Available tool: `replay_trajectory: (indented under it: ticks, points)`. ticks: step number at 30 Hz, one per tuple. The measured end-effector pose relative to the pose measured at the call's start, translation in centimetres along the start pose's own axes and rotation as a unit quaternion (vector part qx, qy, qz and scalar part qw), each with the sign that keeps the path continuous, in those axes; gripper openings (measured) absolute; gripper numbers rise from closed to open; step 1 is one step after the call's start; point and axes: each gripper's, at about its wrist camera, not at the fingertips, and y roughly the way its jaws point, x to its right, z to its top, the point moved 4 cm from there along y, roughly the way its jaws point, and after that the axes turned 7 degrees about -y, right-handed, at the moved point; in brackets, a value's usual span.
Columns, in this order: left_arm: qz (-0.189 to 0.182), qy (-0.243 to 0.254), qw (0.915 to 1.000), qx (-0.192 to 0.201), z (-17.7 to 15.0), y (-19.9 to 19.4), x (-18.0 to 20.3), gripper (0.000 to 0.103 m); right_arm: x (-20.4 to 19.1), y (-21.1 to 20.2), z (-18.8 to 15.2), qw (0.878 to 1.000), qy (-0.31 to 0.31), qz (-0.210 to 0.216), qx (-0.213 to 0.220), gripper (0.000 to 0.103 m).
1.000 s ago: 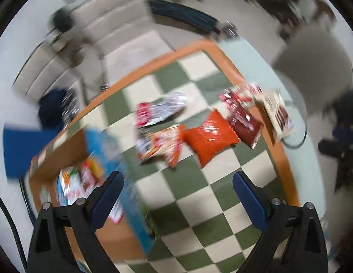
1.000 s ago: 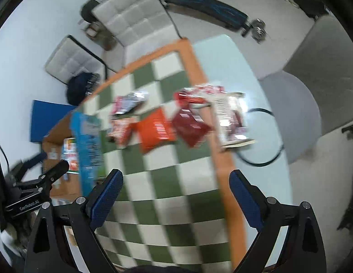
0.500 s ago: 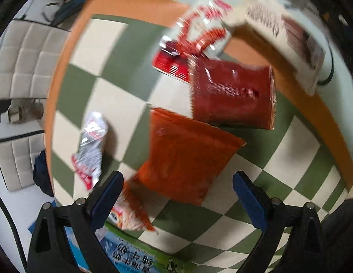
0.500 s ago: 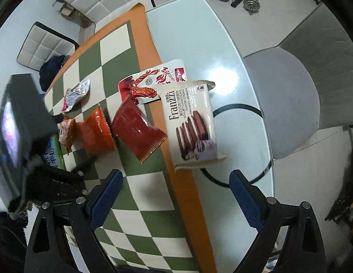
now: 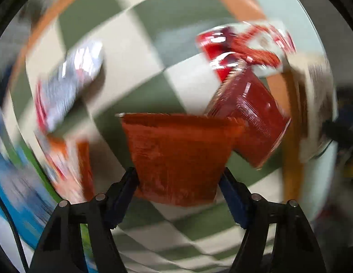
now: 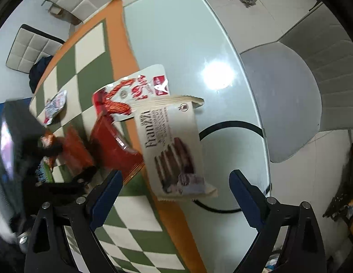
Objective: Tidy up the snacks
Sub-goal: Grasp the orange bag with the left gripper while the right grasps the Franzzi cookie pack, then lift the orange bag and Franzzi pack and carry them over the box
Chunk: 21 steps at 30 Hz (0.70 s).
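Below, the left gripper [image 5: 178, 177] straddles the orange snack bag [image 5: 178, 157], its jaws closing around it for pickup. Right gripper [image 6: 174, 193], jaws spread and empty, hovers over the Franzzi biscuit pack [image 6: 174, 145] lying half off the checkered mat [image 6: 131, 234] on the tabletop [image 6: 176, 34].

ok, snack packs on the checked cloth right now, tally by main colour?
Orange bag: 1
Dark red bag: 1
White-and-red pack: 1
Cream Franzzi wafer pack: 1
Silver-and-red pack: 1
Orange-and-white pack, blurred: 1
Total: 6
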Motion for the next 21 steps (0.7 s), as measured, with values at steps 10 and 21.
replay_trajectory:
  ticks: [10,21]
  points:
    - [-0.013,-0.057,0.998,0.025,-0.8,0.3,-0.5,0.071,0.0,3.2,0.6,1.0,0.017,-0.004,-0.011,0.092]
    - [0.044,-0.052,0.995,0.074,-2.0,-1.8,4.0,0.049,-1.6,1.5,-0.3,0.999,0.016,-0.026,0.024,0.057]
